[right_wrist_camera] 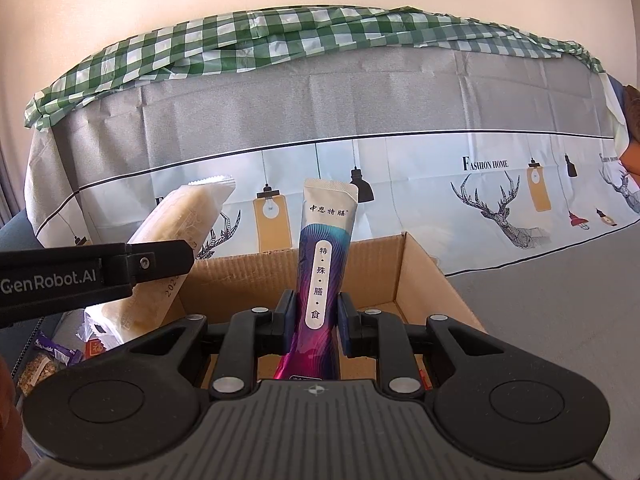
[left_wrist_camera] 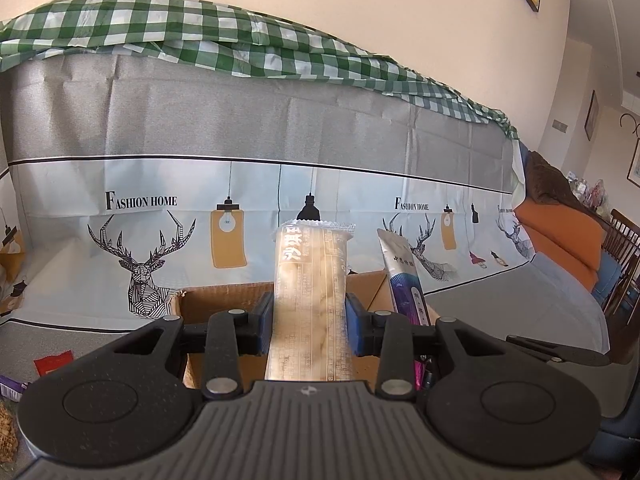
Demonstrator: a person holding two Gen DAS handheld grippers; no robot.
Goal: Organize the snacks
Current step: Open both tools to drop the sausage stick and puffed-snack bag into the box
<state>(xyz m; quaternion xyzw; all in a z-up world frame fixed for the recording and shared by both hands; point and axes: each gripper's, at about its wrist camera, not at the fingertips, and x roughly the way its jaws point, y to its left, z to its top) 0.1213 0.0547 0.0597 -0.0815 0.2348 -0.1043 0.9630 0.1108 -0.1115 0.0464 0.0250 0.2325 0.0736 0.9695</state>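
Left gripper (left_wrist_camera: 309, 330) clamps a pale snack pack (left_wrist_camera: 310, 300); right gripper (right_wrist_camera: 314, 326) clamps a purple sachet (right_wrist_camera: 320, 280) above the box (right_wrist_camera: 424, 276).

We're seeing a pale beige snack pack (left_wrist_camera: 308, 300) w/ print, a purple-teal-magenta sachet (right_wrist_camera: 322, 276) w/ white top, a brown cardboard box (right_wrist_camera: 416, 276), a grey cloth (left_wrist_camera: 240, 120) w/ deer & lamp prints, a green-white checked cloth (left_wrist_camera: 160, 24) & black claws w/ blue pads (left_wrist_camera: 354, 332).

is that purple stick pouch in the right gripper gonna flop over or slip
Probably neither. The slim purple-and-white foil stick pouch stands upright above the right gripper, so it seems fairly stiff. Its glossy film could slide if the fingers loosen. It looks light and would likely tip if stood in the brown cardboard box.
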